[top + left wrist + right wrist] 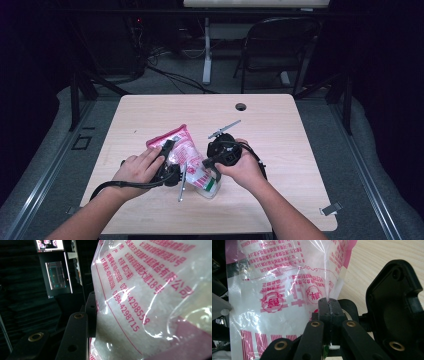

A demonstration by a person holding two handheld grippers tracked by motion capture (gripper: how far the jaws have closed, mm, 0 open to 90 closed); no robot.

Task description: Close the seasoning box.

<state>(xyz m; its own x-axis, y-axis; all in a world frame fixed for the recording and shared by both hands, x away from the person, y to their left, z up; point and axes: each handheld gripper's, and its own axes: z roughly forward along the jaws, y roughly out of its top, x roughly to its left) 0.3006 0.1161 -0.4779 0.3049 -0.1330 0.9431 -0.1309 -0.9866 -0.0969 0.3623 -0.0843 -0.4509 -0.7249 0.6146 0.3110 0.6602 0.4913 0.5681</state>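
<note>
I see my right hand-held gripper (329, 305) with its jaws pressed flat together, pinching a thin edge of the plastic bag (287, 282). In the high view that same right hand-held gripper (206, 162) sits at the bag's right side, with my right hand (245, 167) wrapped around its body. My left hand-held gripper (167, 150) comes at the bag (187, 160) from the left; in its own view one black jaw lies against the bag's clear film (150, 302), and the jaws stand partly apart with the bag's bulk between them, so I read it as gripping the bag. My left hand (137, 167) covers most of that gripper.

The bag is clear with pink print and a white, grainy filling, and it is held between the two grippers just above the middle of the tabletop (280, 135), towards my side.

The tabletop is pale wood-look laminate with rounded corners and a small round cable hole (241, 106) near its far edge. A small grey clip (331, 209) sits at its near right corner. Beyond it I see grey carpeted floor (175, 85), loose cables (170, 75), a white table leg (207, 50) and a dark folding chair (280, 45), all in a dim, black-draped room.
</note>
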